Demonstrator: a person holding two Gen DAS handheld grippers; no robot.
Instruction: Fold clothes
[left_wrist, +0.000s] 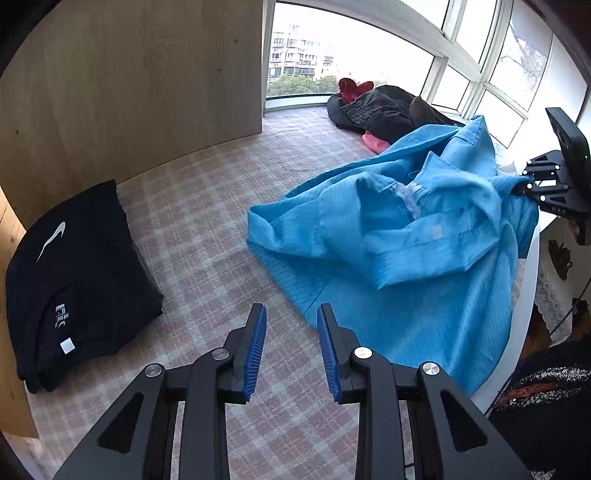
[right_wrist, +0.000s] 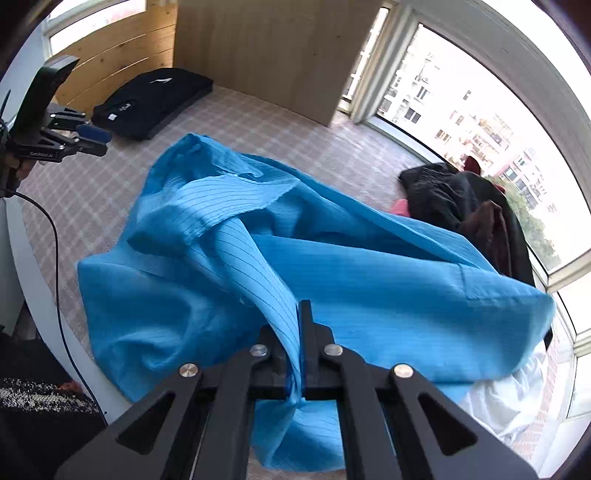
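Observation:
A blue striped garment lies crumpled on the checked cloth surface, spreading toward the right edge. My left gripper hovers open just left of the garment's near hem, nothing between its blue pads. In the right wrist view my right gripper is shut on a bunched fold of the blue garment, which drapes away from the fingers. The left gripper shows at the far left of that view, above the surface. The right gripper appears at the right edge of the left wrist view, touching the garment.
A folded black garment with a white swoosh lies at the left by the wooden wall. A pile of dark and red clothes sits near the window. White fabric lies at the right. A cable hangs at left.

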